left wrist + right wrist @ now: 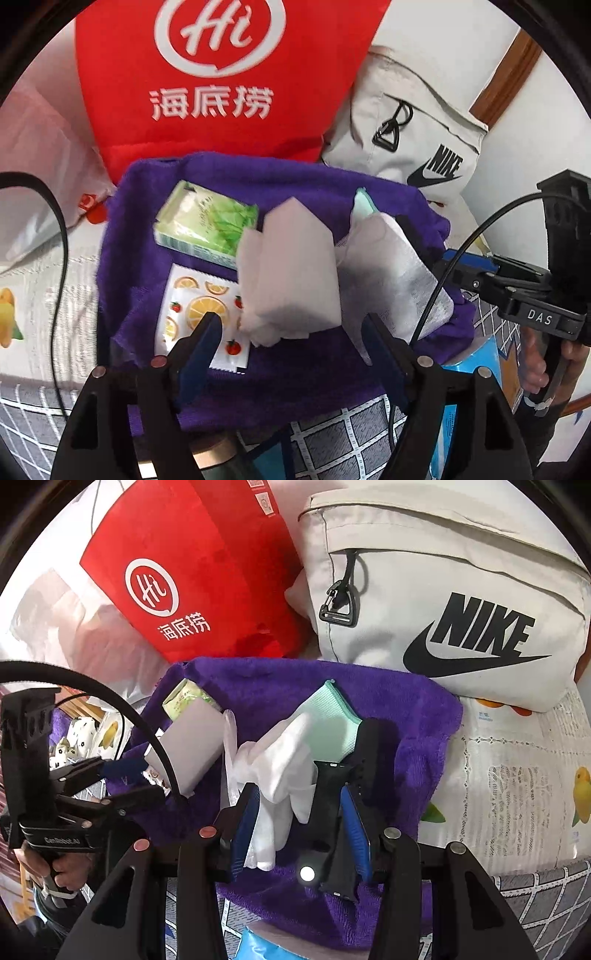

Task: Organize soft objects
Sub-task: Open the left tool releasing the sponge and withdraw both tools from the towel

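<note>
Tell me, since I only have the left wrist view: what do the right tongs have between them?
Observer: The right tongs look closed on a white cloth, and a black strap sits between the pads beside it.
Operator: What is the mint edge behind that cloth?
Observer: A flat mint cloth lying on the purple towel, partly under the white cloth.
Operator: Anything notable on the strap?
Observer: A small white light shows at its near end.

A fluffy purple towel [280, 373] holds a glossy plastic-wrapped tissue pack [207, 221] beside a matt white sponge block [295, 273].
</note>
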